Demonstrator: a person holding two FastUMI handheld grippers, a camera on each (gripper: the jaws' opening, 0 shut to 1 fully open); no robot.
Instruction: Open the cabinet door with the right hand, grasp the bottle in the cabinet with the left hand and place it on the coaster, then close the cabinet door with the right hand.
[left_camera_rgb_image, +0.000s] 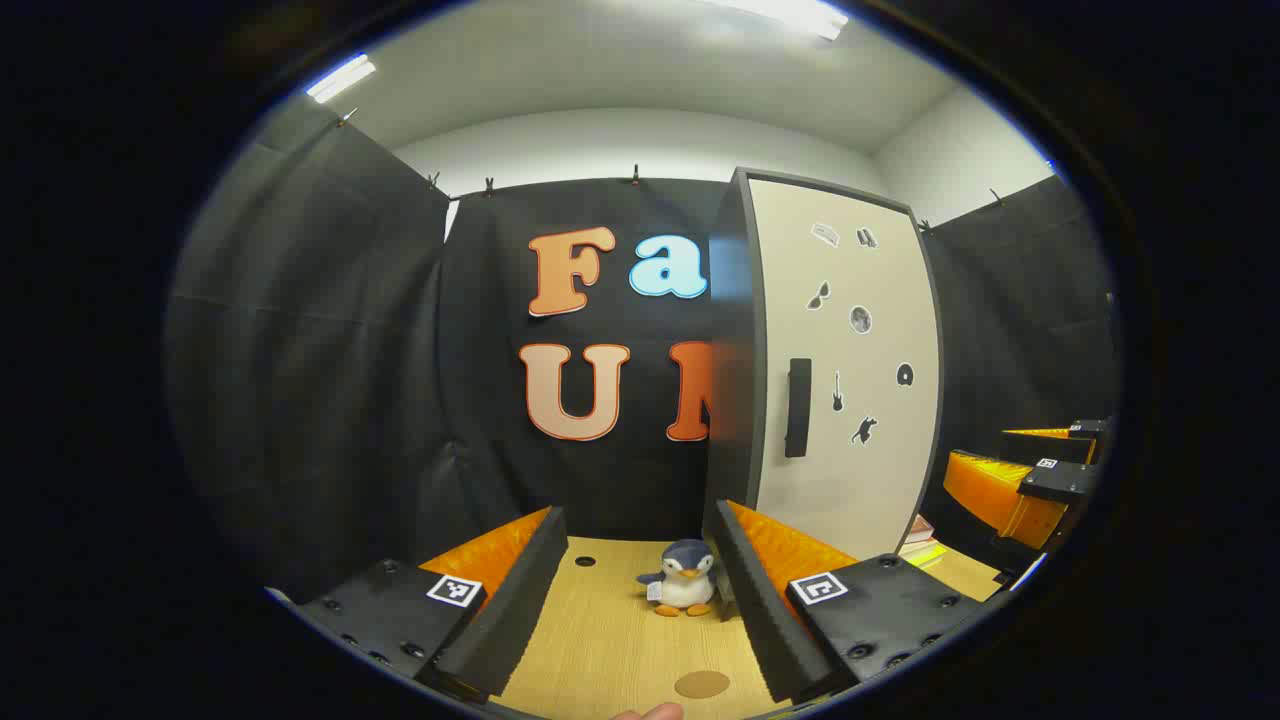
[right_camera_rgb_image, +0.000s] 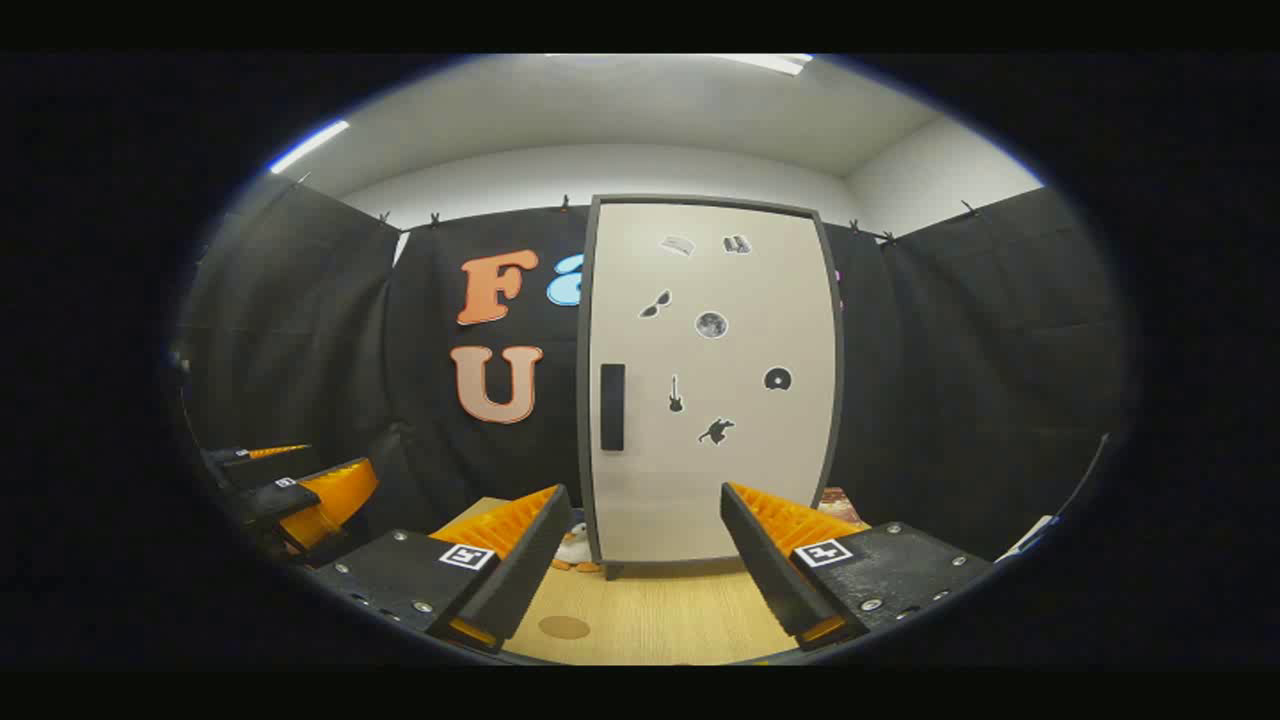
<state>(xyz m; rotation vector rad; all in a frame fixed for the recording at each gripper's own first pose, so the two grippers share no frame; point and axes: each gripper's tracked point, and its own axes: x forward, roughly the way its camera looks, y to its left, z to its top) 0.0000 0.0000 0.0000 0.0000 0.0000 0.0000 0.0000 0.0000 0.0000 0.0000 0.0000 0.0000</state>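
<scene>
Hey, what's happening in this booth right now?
A person holds two grippers, both open and holding nothing, facing a cabinet on a wooden table. Its door is shut, the handle untouched. A coaster lies on the table and a toy penguin sits beside the cabinet. Nothing has started.

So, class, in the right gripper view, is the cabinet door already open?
No: the cabinet door sits flush in its dark frame, handle untouched, with the right gripper open and short of it.
</scene>
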